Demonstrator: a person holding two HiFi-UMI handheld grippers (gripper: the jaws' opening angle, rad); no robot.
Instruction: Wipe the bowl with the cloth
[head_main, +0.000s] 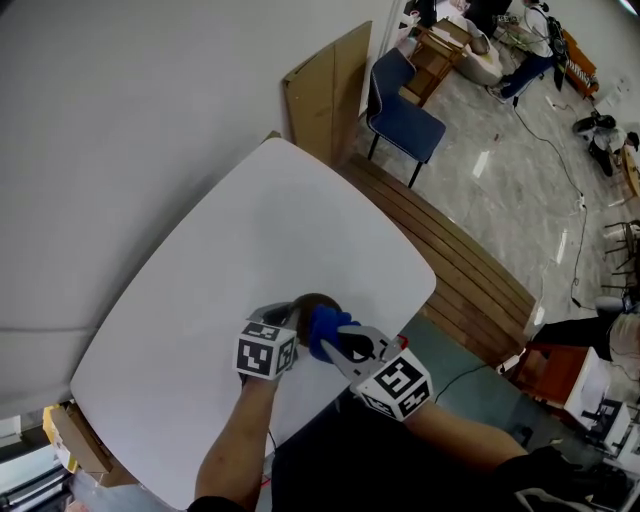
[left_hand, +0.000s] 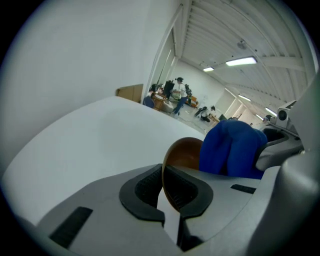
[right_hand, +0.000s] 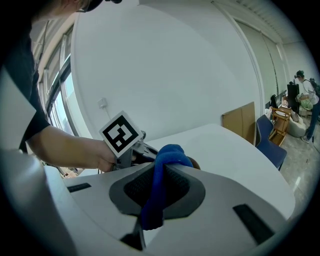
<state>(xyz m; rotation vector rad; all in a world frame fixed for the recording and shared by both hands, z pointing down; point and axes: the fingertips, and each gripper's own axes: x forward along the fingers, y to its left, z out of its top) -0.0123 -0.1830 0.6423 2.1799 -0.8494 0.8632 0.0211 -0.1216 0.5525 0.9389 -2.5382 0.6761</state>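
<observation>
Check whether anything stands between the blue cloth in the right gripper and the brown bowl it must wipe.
Nothing visible does. The left gripper clamps the rim of the bowl, the right gripper pinches the cloth, and the cloth sits right next to the bowl.

small round brown bowl (left_hand: 184, 152): smooth, glossy. bunched blue cloth (left_hand: 232, 147): soft matt fabric. white rounded tabletop (head_main: 270, 240): smooth, matt. slatted brown bench (head_main: 480, 270) beside tabletop: wood, slight sheen.
</observation>
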